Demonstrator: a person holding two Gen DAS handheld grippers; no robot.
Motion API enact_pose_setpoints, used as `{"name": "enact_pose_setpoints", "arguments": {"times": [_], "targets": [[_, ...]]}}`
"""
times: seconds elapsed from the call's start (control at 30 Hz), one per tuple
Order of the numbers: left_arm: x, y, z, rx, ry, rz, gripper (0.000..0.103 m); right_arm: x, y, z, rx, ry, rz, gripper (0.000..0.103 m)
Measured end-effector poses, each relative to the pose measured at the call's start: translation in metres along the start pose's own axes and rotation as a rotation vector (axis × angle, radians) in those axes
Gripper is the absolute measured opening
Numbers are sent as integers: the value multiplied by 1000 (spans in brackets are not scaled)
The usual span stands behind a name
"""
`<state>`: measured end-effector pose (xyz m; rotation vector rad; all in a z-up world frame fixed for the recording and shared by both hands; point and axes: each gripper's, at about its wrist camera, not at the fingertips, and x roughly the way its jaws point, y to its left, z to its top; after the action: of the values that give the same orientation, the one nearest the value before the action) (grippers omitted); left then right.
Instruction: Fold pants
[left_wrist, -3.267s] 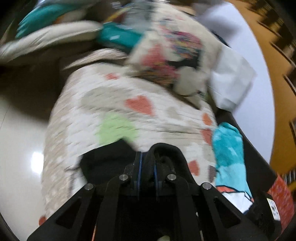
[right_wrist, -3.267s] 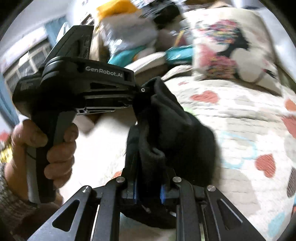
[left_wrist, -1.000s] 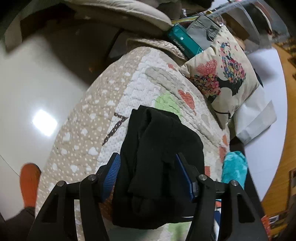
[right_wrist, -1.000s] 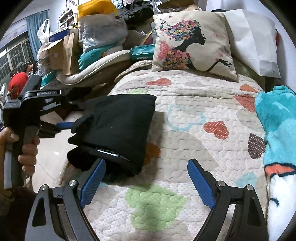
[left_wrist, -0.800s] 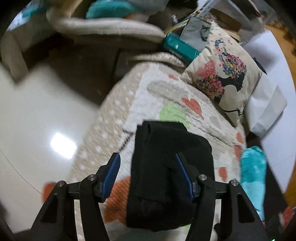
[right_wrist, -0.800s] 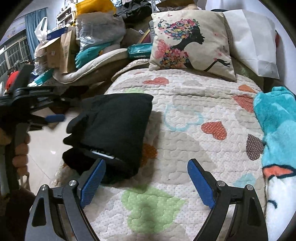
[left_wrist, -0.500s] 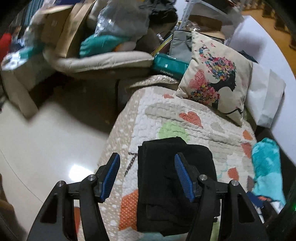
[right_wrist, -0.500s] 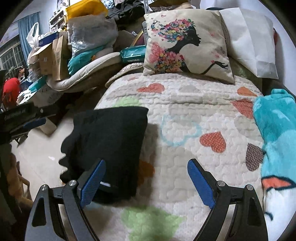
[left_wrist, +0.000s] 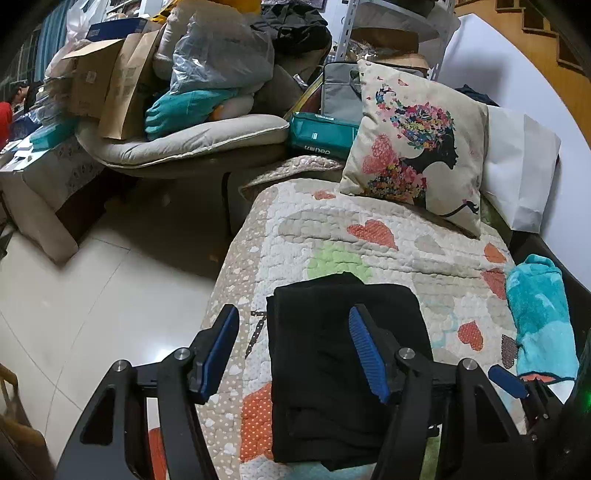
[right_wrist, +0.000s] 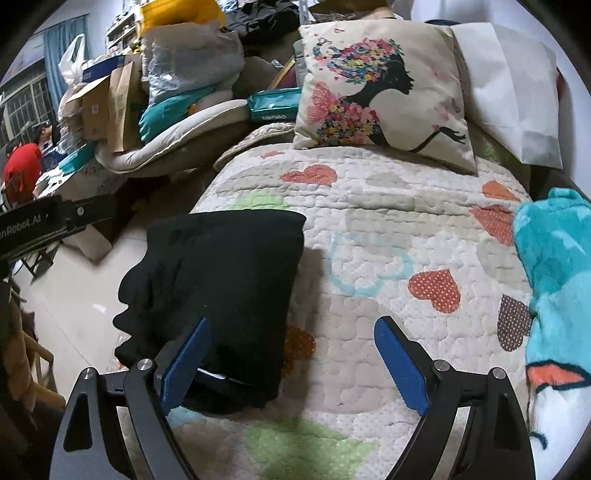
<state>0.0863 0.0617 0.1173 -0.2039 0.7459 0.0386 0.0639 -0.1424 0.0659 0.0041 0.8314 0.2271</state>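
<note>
The black pants (left_wrist: 332, 369) lie folded in a thick rectangle on the heart-patterned quilt (left_wrist: 369, 240), close to its left edge by the floor. My left gripper (left_wrist: 292, 314) hovers above the pants' left part, jaws open, holding nothing. In the right wrist view the pants (right_wrist: 221, 288) sit left of centre on the quilt (right_wrist: 388, 206). My right gripper (right_wrist: 291, 325) is open above their right edge, with no cloth between its pads. The left gripper's black body (right_wrist: 48, 225) shows at the far left there.
A flower-print cushion (left_wrist: 417, 147) and a white paper bag (left_wrist: 517, 166) lean at the quilt's far end. A teal blanket (right_wrist: 554, 258) lies along the right side. Boxes, bags and cushions (left_wrist: 184, 92) pile up beyond the pale tiled floor (left_wrist: 92, 295). A person in red (right_wrist: 22, 162) sits far left.
Both grippers, earlier shut on the pants, now stand open with the pants lying folded on the quilt. Over the last second the left gripper rose, rolled upright and drew back.
</note>
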Motion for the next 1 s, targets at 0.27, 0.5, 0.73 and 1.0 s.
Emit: {"name": "enact_pose_setpoints", "arguments": {"times": [0.27, 0.5, 0.73, 1.0], "targets": [[7, -2, -3, 5, 38, -8, 61, 4, -11, -3, 46, 13, -2, 93], [11, -2, -4, 6, 52, -5, 62, 6, -13, -5, 56, 19, -1, 93], [19, 0, -6, -1, 84, -1, 62, 8, -14, -4, 58, 19, 0, 93], [35, 12, -9, -60, 155, -11, 62, 16, -15, 1, 70, 29, 12, 93]]}}
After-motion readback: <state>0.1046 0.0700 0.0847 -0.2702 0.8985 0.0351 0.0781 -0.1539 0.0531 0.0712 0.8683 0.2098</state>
